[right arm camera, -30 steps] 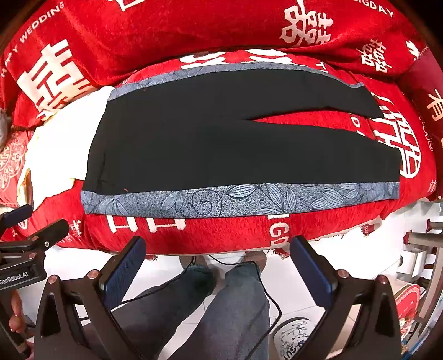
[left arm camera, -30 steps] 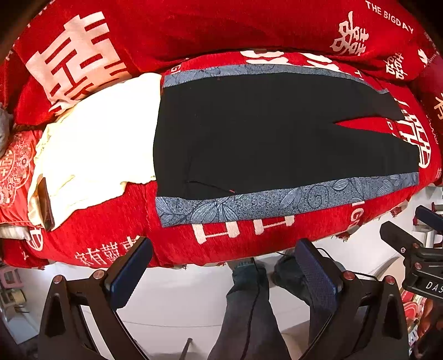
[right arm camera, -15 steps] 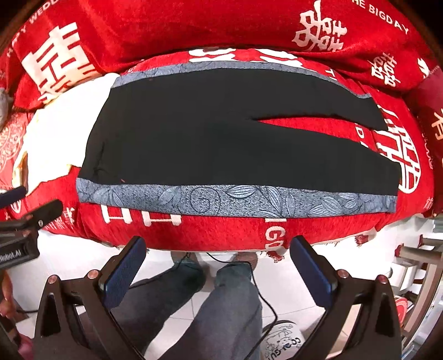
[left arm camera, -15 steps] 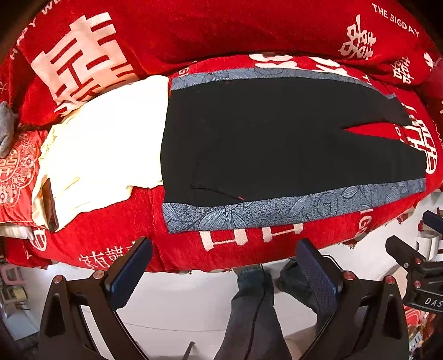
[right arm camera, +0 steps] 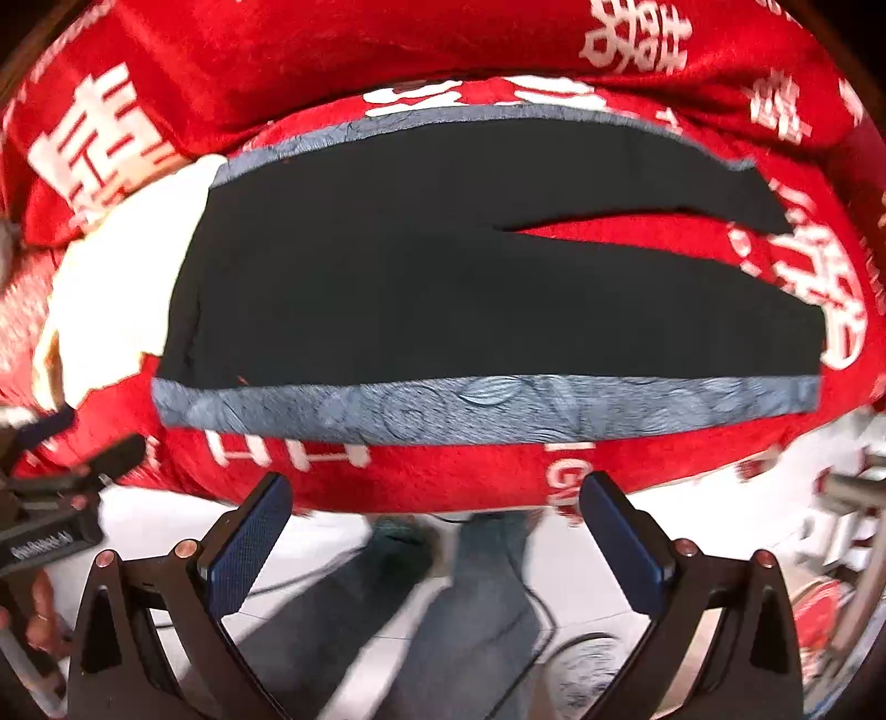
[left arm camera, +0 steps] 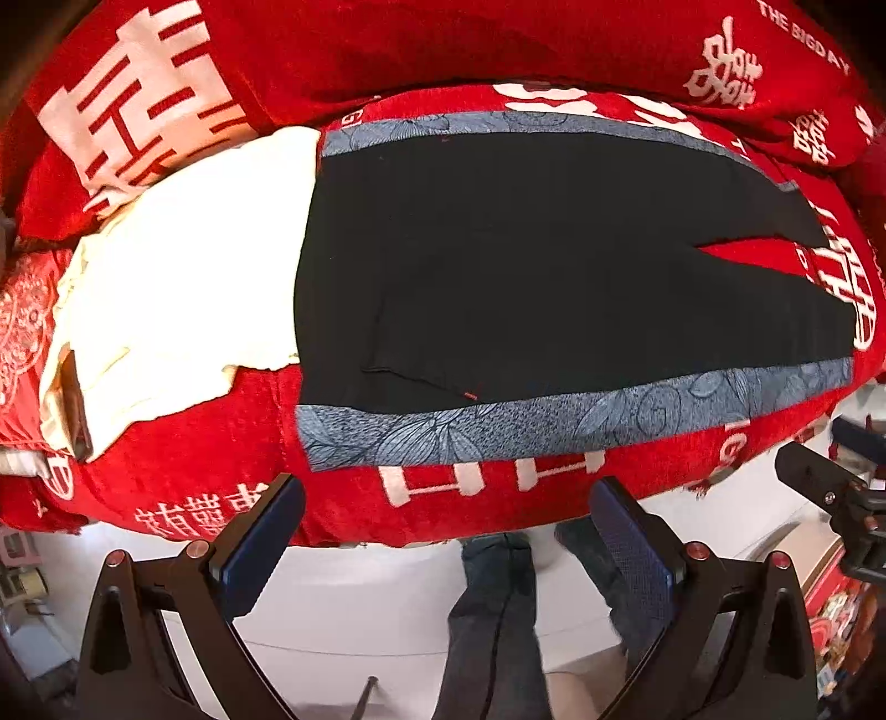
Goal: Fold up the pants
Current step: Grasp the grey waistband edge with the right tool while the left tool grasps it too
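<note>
Black pants (left arm camera: 526, 266) (right arm camera: 443, 277) lie flat on a red sofa seat, waist to the left, the two legs splitting toward the right. My left gripper (left arm camera: 443, 531) hangs open in front of the seat edge, below the waist end, holding nothing. My right gripper (right arm camera: 437, 526) is open too, below the middle of the near leg, clear of the cloth. Each gripper shows at the edge of the other's view, the right gripper (left arm camera: 830, 493) and the left gripper (right arm camera: 66, 487).
A blue-grey patterned cloth (left arm camera: 554, 421) (right arm camera: 487, 404) lies under the pants. A cream garment (left arm camera: 177, 277) sits left of the waist. Red cushions (left arm camera: 387, 50) with white characters line the back. A person's legs (left arm camera: 498, 620) stand on the white floor below.
Both grippers have moved closer to the sofa, so the pants fill more of each view. The right wrist view is motion-blurred now. Jaws stayed open.
</note>
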A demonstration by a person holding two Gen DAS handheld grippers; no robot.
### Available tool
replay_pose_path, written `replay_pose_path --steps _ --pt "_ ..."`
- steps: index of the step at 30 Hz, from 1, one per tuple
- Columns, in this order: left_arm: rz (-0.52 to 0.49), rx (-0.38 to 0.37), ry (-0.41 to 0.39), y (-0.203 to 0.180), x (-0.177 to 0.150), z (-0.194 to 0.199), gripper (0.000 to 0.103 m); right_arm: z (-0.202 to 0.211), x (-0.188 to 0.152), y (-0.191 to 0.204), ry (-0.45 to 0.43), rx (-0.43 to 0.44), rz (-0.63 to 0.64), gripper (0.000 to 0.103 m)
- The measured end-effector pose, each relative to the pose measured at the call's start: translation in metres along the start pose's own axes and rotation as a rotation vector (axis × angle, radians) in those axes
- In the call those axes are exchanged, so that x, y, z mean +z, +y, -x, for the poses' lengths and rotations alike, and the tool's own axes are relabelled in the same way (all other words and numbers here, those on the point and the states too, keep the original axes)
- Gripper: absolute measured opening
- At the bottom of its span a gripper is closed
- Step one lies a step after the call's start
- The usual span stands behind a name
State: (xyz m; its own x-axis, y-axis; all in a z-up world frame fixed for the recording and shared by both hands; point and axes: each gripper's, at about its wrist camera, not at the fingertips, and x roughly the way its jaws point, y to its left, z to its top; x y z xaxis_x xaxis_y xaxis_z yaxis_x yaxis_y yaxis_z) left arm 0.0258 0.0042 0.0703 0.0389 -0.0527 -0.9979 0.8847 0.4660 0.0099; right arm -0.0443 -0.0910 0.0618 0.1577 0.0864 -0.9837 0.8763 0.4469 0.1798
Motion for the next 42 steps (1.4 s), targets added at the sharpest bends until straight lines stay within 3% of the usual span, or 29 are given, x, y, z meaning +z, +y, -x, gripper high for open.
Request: replay_pose_path --steps 6,11,12,13,14,16,22,27,33,39,42 --pt "0.114 -0.165 0.003 0.006 0.003 -0.041 0.103 -0.054 0.001 -0.024 0.055 0.348 -0.146 0.103" --pt "0.193 -0.310 0.009 0.012 -0.005 -0.068 0.103 -0.105 -0.010 -0.031 0.188 0.462 -0.170 0.101" --pt "0.200 -0.342 0.007 0.013 -0.007 -0.073 0.103 -0.110 -0.013 -0.032 0.198 0.495 -0.175 0.095" --pt "0.204 -0.366 0.004 0.014 -0.008 -0.078 0.103 -0.119 -0.017 -0.035 0.210 0.536 -0.182 0.079" --pt "0.207 -0.385 0.001 0.014 -0.009 -0.082 0.103 -0.125 -0.019 -0.037 0.216 0.551 -0.190 0.071" --pt "0.216 -0.421 0.000 0.015 -0.009 -0.091 0.103 -0.142 -0.022 -0.045 0.222 0.600 -0.222 0.067" --pt "0.228 -0.437 0.021 0.018 -0.011 -0.112 0.103 -0.170 -0.019 -0.072 0.154 0.682 -0.316 0.067" --pt "0.228 -0.471 0.029 0.019 -0.018 -0.121 0.103 -0.166 -0.009 -0.086 0.046 0.865 -0.386 0.068" --pt "0.325 -0.538 0.068 0.022 -0.029 -0.136 0.103 -0.189 -0.015 -0.070 0.097 0.940 -0.427 0.068" --pt "0.426 -0.653 0.042 0.013 -0.021 -0.140 0.103 -0.155 0.016 -0.053 -0.023 1.127 -0.463 0.067" --pt "0.497 -0.688 -0.010 0.020 -0.011 -0.144 0.103 -0.142 0.022 -0.051 -0.038 1.169 -0.437 0.067"
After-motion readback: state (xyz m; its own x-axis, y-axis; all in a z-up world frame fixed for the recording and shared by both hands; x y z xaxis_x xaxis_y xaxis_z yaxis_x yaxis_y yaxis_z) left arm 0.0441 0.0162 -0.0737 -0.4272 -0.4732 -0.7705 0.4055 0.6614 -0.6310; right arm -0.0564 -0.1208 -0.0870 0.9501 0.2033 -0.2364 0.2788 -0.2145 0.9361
